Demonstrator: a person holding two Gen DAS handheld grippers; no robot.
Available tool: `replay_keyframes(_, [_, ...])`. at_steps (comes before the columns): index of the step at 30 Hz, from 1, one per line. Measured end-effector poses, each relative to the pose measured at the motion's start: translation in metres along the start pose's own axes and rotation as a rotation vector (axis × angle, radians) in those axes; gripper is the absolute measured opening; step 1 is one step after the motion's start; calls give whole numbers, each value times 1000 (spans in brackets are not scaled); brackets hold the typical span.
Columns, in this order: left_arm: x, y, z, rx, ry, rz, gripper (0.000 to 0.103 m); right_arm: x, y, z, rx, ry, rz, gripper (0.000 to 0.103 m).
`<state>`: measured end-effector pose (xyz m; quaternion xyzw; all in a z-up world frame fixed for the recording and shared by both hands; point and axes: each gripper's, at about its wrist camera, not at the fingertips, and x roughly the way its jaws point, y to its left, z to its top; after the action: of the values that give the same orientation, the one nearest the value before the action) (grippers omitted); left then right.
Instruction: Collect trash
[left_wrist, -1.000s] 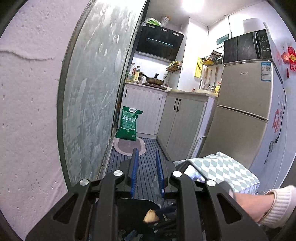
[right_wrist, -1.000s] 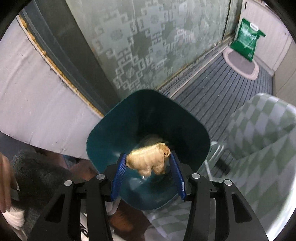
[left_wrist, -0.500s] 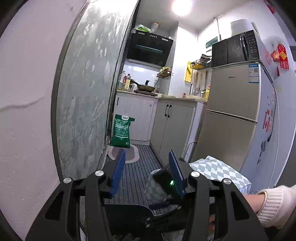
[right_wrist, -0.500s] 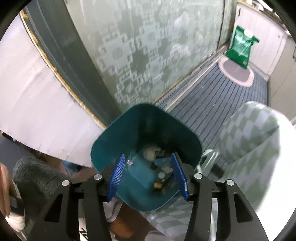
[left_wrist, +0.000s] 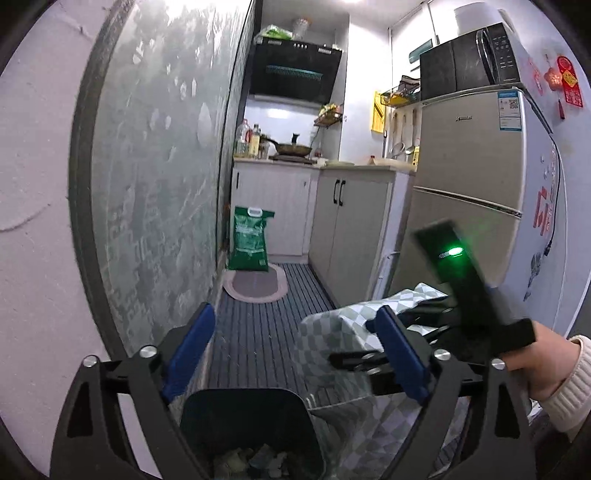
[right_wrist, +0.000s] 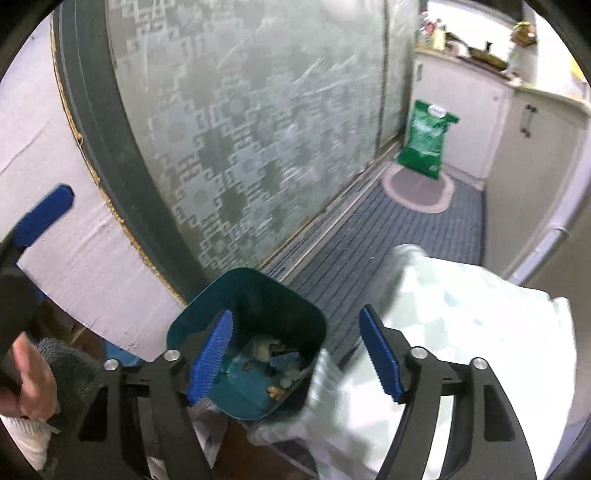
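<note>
Trash sits in the bottom of the teal bin (right_wrist: 255, 325): pale crumpled scraps, a blue piece and a small tan bit near the wall at 5 o'clock, all loose on the bin floor. From the right wrist view the bin lies low in the picture, at about 6 o'clock, standing on the floor just beside the patterned glass door (right_wrist: 258, 129). The left wrist view shows the same bin (left_wrist: 251, 417) at 6 o'clock, with scraps visible deep inside.

The right claw (right_wrist: 295, 354) is spread wide and grips nothing; its blue pads (right_wrist: 212, 354) hang above the bin's rim, one over the opening and the other out over the checked cloth (right_wrist: 461, 332) at 3 o'clock. The left claw (left_wrist: 295, 350) is likewise wide apart and empty, pointing down the kitchen toward the green bag (left_wrist: 249, 240) and the oval mat (left_wrist: 256, 286) at 12 o'clock.

As a judgement: at least one deposit looks complete, since both claws are empty and the bin holds several pieces. How much remains cannot be told from these pictures. No loose litter shows on the striped floor (right_wrist: 424, 229) between the bin and the mat, and the place where the trash is gathered from is out of view. The likely next step is either reaching for another piece or finishing, and nothing here settles which.
</note>
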<state>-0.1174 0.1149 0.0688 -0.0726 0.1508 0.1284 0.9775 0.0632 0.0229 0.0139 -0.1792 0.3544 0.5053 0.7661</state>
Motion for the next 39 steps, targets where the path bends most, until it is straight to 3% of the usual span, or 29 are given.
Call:
replay_keyframes(3, [3,-1,-2,-5,18,31,99,-22,-9,-10,33,-49,-21,88])
replay_keyframes(9, [16,3,-10,-54,86,95,100,-59,-17,-34,63,-139,-63,100])
replay_keyframes(14, [32,9,-23,-61,164,142,100,-78,-27,-52,98,-157,-110,100])
replay_keyframes(22, [49,5,-33,-20,234,190,100,-97,-41,-67,127,-193,-108,100])
replay_keyframes(30, [63,-3,-44,-6,331,178,100,-99,-38,-64,116,-193,-107,100])
replay_keyframes(39, [65,19,-51,-86,388,234,100,-93,-35,-62,127,-163,-91,100])
